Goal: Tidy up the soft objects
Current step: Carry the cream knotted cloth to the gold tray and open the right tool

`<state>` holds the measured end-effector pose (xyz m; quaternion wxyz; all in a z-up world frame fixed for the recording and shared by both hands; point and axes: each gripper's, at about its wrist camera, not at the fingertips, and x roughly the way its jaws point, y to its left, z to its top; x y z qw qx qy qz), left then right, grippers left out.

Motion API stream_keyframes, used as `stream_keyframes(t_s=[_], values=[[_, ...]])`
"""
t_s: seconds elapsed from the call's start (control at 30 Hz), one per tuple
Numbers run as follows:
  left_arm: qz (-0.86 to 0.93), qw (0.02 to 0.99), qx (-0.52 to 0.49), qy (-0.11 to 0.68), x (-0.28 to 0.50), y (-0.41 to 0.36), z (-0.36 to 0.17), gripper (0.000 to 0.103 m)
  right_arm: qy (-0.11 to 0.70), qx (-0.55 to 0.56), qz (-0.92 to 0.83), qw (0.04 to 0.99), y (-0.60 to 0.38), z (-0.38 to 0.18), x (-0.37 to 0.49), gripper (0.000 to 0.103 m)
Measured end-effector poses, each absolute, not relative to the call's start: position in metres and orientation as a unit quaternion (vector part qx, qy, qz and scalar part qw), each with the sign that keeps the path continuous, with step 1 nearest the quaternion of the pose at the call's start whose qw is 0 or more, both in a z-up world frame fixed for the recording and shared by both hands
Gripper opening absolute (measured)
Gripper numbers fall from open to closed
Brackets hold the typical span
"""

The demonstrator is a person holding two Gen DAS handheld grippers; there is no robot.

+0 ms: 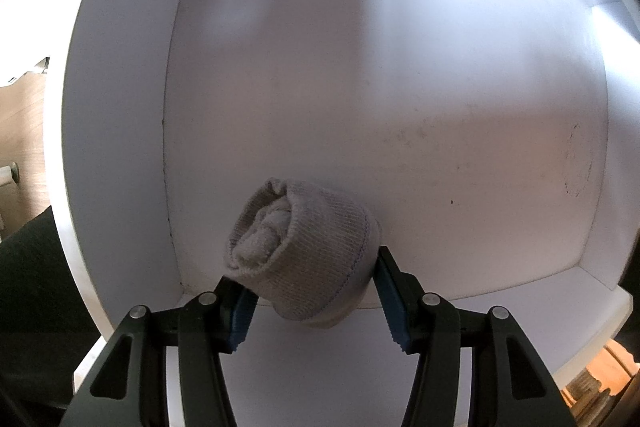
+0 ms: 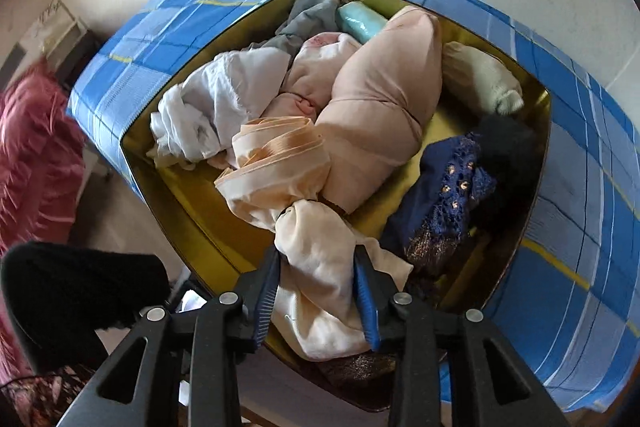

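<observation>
In the left wrist view, a rolled grey-beige sock sits between the blue pads of my left gripper, which is shut on it. The sock hangs near the front left corner of a white drawer compartment. In the right wrist view, my right gripper points down into a gold-lined tin box. A bunched cream cloth fills the narrow gap between its pads and touches both. Its lower part lies on the box's near edge.
The box holds several soft items: a peach roll, a white cloth, a grey cloth, a mint bundle, a pale sock roll and navy lace. It stands on a blue checked cover. A black knit and pink fabric lie left.
</observation>
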<state>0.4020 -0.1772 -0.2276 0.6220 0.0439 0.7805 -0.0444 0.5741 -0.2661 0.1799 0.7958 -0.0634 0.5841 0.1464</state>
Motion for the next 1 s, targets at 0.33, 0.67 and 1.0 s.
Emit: stream_keyframes(t_s=[0.33,0.67,1.0], values=[[-0.046,0.622,0.044,0.781,0.399,-0.176,-0.23,0.055,0.559,-0.048,0.163,0.811,-0.251,0.182,0.578,0.026],[-0.045,0.62,0.039,0.782,0.402,-0.172,-0.231,0.057,0.523,0.002,0.195,0.829,-0.257,0.177,0.572,0.029],[-0.041,0.622,0.038,0.781,0.4,-0.173,-0.233,0.057,0.41,-0.046,0.211,0.886,-0.308,0.189,0.472,0.037]])
